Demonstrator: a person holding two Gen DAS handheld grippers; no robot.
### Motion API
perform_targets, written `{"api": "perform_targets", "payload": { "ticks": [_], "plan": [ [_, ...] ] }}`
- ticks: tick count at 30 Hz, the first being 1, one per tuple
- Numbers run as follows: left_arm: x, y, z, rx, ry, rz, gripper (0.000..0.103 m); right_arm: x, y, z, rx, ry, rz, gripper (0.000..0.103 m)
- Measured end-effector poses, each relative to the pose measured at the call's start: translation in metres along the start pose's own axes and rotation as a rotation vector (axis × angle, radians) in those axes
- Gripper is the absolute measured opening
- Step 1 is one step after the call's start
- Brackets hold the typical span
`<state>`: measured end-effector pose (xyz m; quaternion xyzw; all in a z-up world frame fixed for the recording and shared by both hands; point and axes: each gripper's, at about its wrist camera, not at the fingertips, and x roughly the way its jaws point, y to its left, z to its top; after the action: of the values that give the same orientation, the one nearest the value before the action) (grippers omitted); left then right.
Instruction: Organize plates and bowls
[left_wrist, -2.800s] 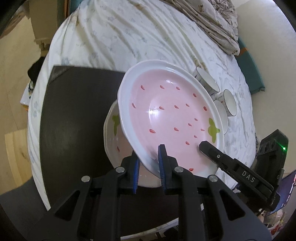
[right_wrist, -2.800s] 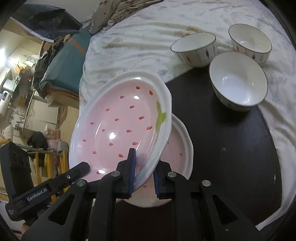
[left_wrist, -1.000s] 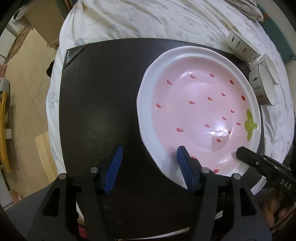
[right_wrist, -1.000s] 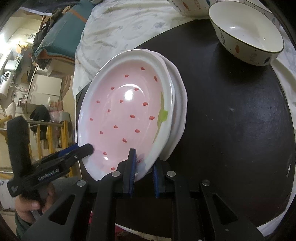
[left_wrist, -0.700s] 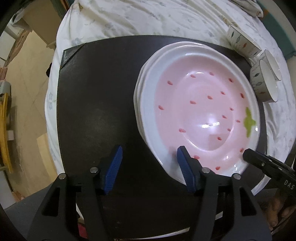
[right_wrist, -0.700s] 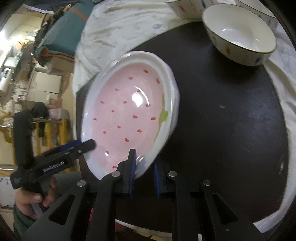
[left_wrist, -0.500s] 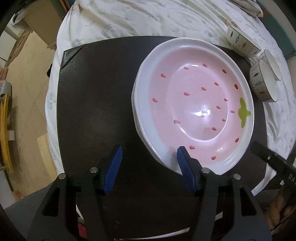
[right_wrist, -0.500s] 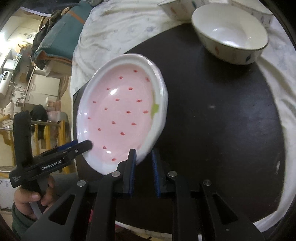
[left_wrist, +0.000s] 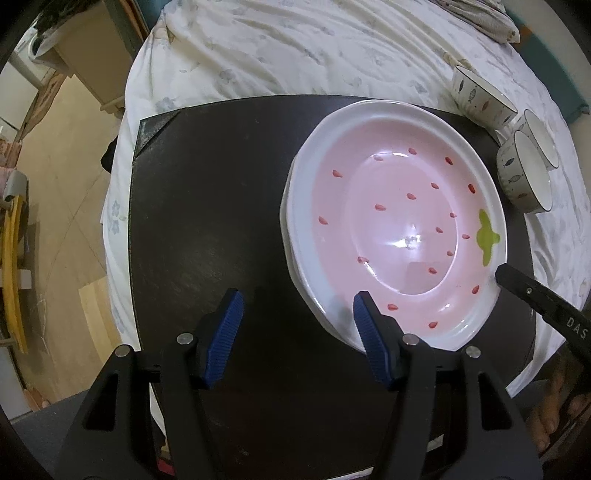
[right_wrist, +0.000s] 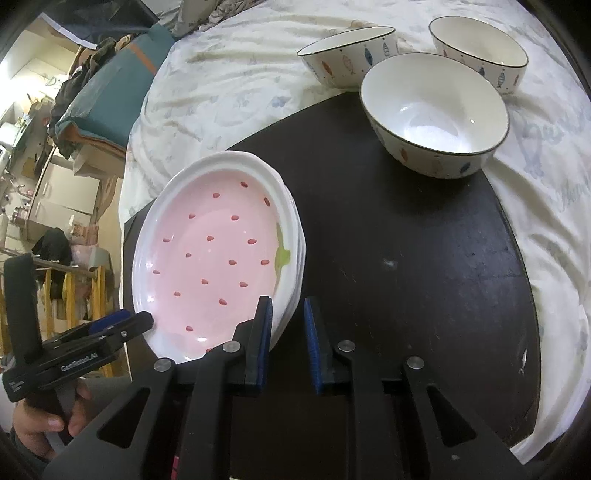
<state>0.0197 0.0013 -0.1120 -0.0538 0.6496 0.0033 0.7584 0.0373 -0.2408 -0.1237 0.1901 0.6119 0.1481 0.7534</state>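
Pink plate (right_wrist: 218, 258) now lies flat on the plate beneath, on the dark surface (right_wrist: 406, 277). Right tool (right_wrist: 288, 332) jaws just eased apart, rim released (left tool (left_wrist: 295, 325) also unclenched). Bowls (right_wrist: 436, 114) remain unstacked.

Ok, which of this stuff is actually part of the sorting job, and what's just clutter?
Job:
- pink strawberry plates, stacked on the dark board
- three fish-pattern bowls

Clutter:
- white bedsheet
- teal bundle
- crumpled blanket

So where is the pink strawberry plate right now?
The pink strawberry plate lies on another plate on the dark board, right of centre in the left wrist view, beside three bowls.
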Motion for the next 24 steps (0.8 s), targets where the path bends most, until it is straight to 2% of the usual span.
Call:
{"api": "perform_targets", "payload": {
  "ticks": [3, 9, 13, 19, 24],
  "plan": [
    [-0.004, -0.003, 0.0, 0.006, -0.016, -0.028, 0.059, 0.007, 0.001, 0.002, 0.001, 0.013, -0.009, 0.021],
    [-0.014, -0.006, 0.004, 0.011, -0.074, -0.012, 0.059, 0.008, 0.006, 0.0, -0.017, 0.018, -0.011, 0.021],
    [-0.026, -0.012, 0.006, 0.032, -0.137, 0.021, 0.059, -0.005, 0.007, 0.0, -0.026, -0.031, 0.007, 0.021],
    [-0.044, -0.03, 0.007, 0.086, -0.223, 0.012, 0.059, -0.028, 0.011, -0.002, -0.05, -0.121, 0.032, 0.021],
    [-0.062, -0.047, 0.006, 0.132, -0.306, 0.003, 0.059, -0.041, 0.017, -0.007, -0.114, -0.16, -0.001, 0.022]
  ]
}}
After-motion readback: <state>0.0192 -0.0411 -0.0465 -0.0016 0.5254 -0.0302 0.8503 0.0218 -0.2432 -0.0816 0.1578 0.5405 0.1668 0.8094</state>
